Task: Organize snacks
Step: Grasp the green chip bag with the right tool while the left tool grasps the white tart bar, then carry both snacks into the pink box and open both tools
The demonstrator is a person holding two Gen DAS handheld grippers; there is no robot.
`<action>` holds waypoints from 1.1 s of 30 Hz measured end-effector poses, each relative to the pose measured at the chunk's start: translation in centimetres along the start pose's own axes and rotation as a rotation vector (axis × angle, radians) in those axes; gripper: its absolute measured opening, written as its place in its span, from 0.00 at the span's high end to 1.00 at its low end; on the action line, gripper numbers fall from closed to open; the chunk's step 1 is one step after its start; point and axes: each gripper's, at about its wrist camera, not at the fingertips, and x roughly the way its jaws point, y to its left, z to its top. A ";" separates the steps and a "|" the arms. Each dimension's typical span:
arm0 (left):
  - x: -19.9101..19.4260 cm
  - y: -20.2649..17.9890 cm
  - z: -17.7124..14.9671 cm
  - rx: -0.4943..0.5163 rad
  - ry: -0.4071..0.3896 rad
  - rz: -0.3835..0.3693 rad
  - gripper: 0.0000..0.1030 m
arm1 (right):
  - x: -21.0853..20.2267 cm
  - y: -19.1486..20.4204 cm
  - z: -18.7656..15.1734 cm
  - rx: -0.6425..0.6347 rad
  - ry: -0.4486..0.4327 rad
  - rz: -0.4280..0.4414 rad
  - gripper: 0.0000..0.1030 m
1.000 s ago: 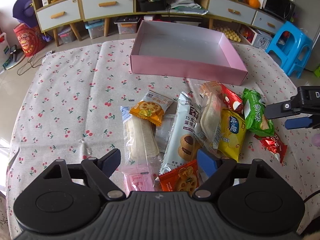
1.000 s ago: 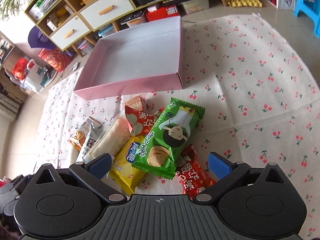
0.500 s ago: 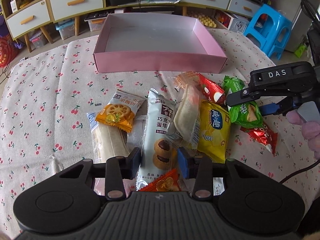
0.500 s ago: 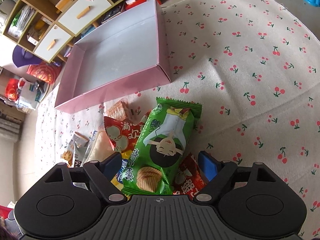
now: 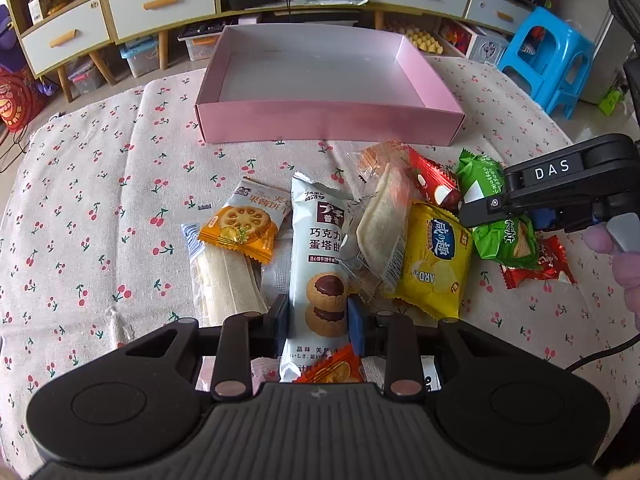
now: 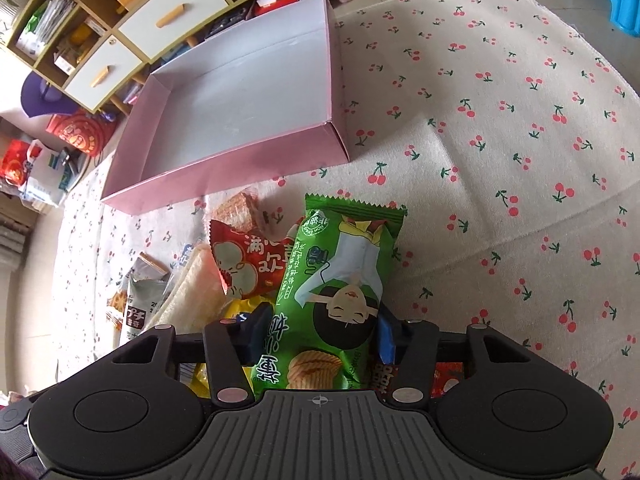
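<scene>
A table under a cherry-print cloth carries a pink box at twelve o'clock and a snack pile centrally.

Snack packets heaped before box on tablecloth

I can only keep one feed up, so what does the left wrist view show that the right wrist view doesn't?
Only the left wrist view: the left gripper, jaws closed on the chocolate tart pack; the orange lotus-root biscuit pack in full; the right gripper seen from outside; the blue stool.

Only the right wrist view: the right gripper's jaws clamping the green chip bag; bare cherry-print cloth to its right.

Both: the pink box, nothing in it yet, the red pack and the yellow pack.
</scene>
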 end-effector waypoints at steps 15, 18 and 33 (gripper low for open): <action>-2.4 1.2 0.5 -0.084 -0.077 -0.058 0.74 | -2.5 -0.1 0.1 0.042 -0.015 0.107 0.56; -2.7 1.3 0.4 -0.091 -0.091 -0.072 0.74 | -2.9 -0.1 0.1 0.049 -0.022 0.121 0.56; -4.2 2.2 1.3 -0.163 -0.147 -0.140 0.74 | -5.6 -0.4 0.8 0.102 -0.065 0.224 0.56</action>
